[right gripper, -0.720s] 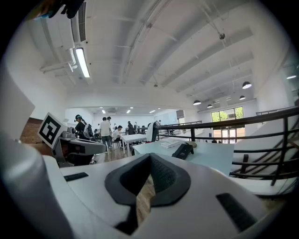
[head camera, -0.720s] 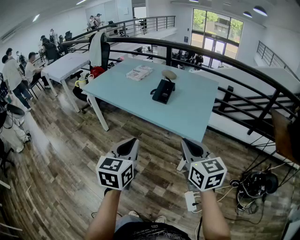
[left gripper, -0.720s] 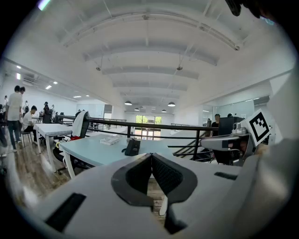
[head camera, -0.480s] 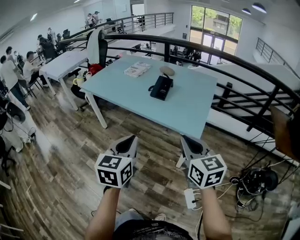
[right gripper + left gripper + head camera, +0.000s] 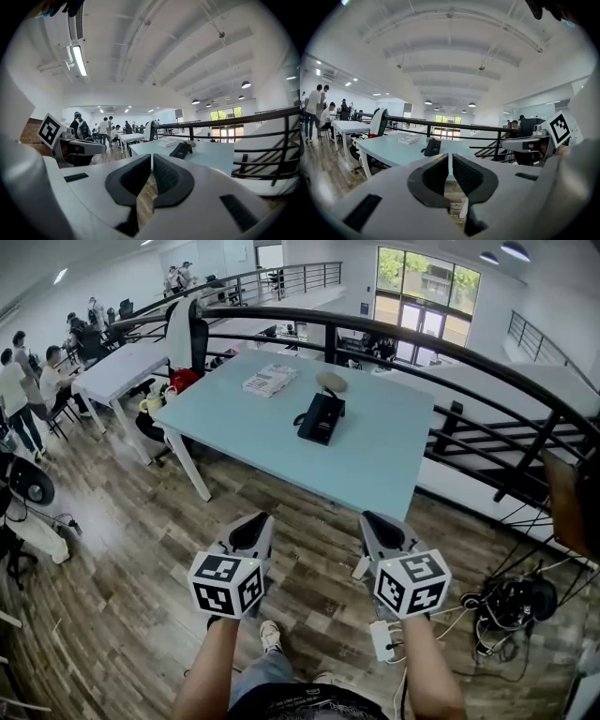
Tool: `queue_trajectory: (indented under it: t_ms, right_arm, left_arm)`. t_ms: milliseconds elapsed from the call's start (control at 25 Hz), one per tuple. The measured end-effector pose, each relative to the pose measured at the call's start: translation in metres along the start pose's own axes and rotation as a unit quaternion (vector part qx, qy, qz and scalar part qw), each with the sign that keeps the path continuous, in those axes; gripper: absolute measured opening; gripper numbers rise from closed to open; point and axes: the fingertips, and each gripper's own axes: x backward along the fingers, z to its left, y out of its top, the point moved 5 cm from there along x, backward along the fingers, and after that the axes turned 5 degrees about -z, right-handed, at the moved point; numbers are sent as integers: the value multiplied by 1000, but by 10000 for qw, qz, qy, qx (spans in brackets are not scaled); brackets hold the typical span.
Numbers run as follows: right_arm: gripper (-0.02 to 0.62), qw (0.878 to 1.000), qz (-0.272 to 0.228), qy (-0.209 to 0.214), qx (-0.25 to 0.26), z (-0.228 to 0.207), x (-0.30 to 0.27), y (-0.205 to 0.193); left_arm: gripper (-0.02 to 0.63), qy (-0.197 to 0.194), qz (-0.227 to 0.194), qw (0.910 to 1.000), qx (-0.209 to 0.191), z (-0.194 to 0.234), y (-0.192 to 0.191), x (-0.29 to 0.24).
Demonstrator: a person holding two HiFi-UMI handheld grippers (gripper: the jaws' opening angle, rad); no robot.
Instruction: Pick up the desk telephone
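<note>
A black desk telephone (image 5: 321,418) sits mid-table on a pale blue table (image 5: 375,470), well apart from both grippers. Just beyond it lie a tan rounded object (image 5: 332,382) and a stack of papers (image 5: 269,381). A curved black railing (image 5: 487,371) runs along the table's far and right sides. Wood floor (image 5: 141,549) separates the table from the left gripper (image 5: 249,532) and right gripper (image 5: 380,532), both clenched on nothing.

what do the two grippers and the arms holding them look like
The left gripper and right gripper are matching pale grey shells with black ribbed pads. Each carries a white cube printed with black square markers. The forearms are bare, no sleeves showing.
</note>
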Motion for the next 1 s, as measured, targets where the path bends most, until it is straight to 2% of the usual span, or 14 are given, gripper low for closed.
queue_trajectory:
  t_ms: [560,680,1000]
  right_arm:
    - [3,9990,97,-417,-87,-18,-116,8]
    - [39,9983,128,-555,-137,-20,-135,11]
    - [74,9953,191,-923,-201,-15,-185,15]
  left_arm:
    - [52,-380,68,9991,169,101,19,-92]
    - [58,-476,79,9987,186,121,25,-106]
    - [87,-800,173,9962,313,174,31,-140]
